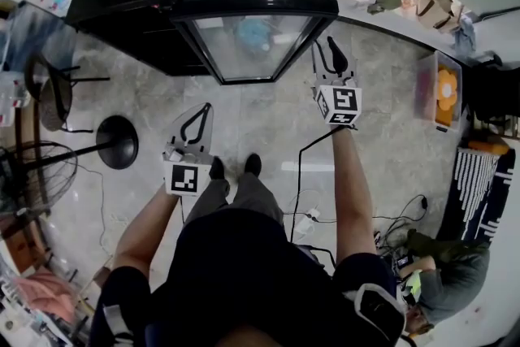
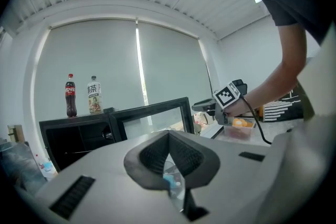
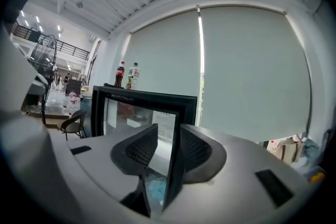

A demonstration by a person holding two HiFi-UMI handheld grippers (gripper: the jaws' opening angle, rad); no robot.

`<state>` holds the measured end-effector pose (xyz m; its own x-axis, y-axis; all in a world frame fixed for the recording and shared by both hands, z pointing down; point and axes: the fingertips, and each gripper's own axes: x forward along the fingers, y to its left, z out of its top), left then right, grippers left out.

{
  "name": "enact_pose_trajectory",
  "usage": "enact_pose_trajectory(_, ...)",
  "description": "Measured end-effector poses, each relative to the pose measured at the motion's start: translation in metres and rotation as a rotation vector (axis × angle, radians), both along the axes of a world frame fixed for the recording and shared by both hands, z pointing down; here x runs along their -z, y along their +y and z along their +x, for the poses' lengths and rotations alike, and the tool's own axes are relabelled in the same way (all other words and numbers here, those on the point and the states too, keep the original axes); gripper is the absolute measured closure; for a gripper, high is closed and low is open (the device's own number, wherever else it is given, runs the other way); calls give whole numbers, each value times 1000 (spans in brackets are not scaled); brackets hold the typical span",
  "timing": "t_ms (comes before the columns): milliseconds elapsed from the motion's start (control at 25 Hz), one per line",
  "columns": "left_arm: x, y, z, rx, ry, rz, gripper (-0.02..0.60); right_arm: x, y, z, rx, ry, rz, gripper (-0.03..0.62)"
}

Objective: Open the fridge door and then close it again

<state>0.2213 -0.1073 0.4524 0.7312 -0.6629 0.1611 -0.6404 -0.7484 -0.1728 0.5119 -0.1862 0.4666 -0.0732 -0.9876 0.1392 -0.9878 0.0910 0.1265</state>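
**Task status.** The fridge stood at the upper left of the head view. Its glass-fronted fridge door was swung well out from the cabinet into the upper centre of the frame. The opening step therefore read as complete; the closing step was not yet done.

**Tongs.**
- The right tongs had their jaws partly apart, with the door's free-edge frame standing upright between them. One pad lay against or just beside the black frame, while a sliver of glass showed on the other side. The wide-angle view left it unclear whether the pads pressed, so the grip was best treated as unconfirmed. Closing would probably call for swinging that edge back toward the cabinet.
- The left tongs had their jaws fully together with nothing between them. They were held low at the lower left of the head view, well apart from the door.

**View comparison.**
- Only the right gripper view showed the frame between the jaws.
- Only the left gripper view showed the dark, open cabinet beside the door, and the right tongs from the side at centre right.
- Both gripper views showed a cola bottle and a tea bottle upright on the fridge top — the head view caught them only partly, at its top edge.
- The head view alone showed the floor.
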Motion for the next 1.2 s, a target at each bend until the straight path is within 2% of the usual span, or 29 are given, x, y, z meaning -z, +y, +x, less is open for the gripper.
enact_pose_trajectory(80, 4, 1, 0, 3, 19, 2, 558, 9, 10, -10, 7, -13, 16, 472)
enact_pose_trajectory(160, 8, 2, 0, 1, 30, 10, 558, 19, 19, -19, 16, -17, 29, 477)
enact_pose_trajectory(320, 11, 5, -1, -4, 28, 9, 558, 34, 35, -37, 27, -5, 48, 542)
enact_pose_trajectory(480, 15, 8, -5, -1, 38, 7, 558, 49, 52, -53, 32, -18, 76, 572)
enact_pose_trajectory(640, 21, 10, -8, -8, 38, 28, 558, 61, 69, -72, 41, -42, 82, 574)
enact_pose_trajectory(1000, 37, 20, -23, 24, 76, 24, 558, 78, 115, -121, 61, -104, 68, 575)
enact_pose_trajectory(1200, 46, 22, -33, 45, 118, 29, 558, 90, 135, -144, 51, -66, 63, 574)
